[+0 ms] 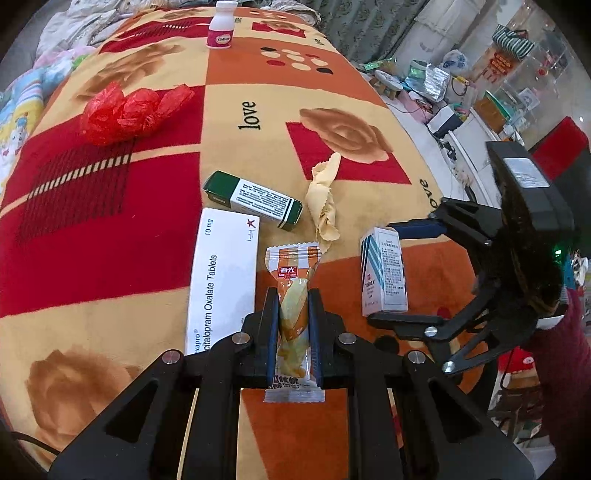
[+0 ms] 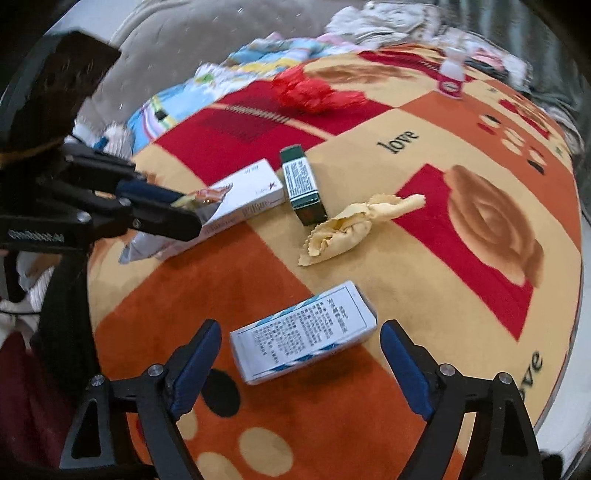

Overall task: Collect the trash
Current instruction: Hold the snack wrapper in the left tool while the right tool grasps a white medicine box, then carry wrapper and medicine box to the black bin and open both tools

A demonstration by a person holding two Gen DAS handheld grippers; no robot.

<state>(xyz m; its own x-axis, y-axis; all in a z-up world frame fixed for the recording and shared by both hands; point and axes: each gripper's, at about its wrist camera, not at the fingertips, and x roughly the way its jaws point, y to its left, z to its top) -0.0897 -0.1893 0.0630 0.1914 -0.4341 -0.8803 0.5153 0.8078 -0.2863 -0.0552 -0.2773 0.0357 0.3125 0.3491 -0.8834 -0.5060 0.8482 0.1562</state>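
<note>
Pinching orange-and-white snack wrapper (image 1: 294, 295), crinkled, translucent.

Right tongs (image 2: 299, 363) gape wide around a white box (image 2: 303, 332) on the blanket (image 2: 424, 258).

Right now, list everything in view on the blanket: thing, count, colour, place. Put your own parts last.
snack packet: 1, orange and clear, clamped in the left claw
large tablet box: 1, white, flat, just left of the packet
green box: 1, green and white, on its side beyond the tablet box
cloth: 1, pale yellow, crumpled, right of the green box
small carton: 1, white with blue stripes, between the right claw's open fingers, not gripped
plastic bag: 1, red, crumpled, far left
bottle: 1, white with pink label, upright at the far edge
blanket: 1, red, orange and tan, under everything
left claw: shut on the packet
right claw: open
</note>
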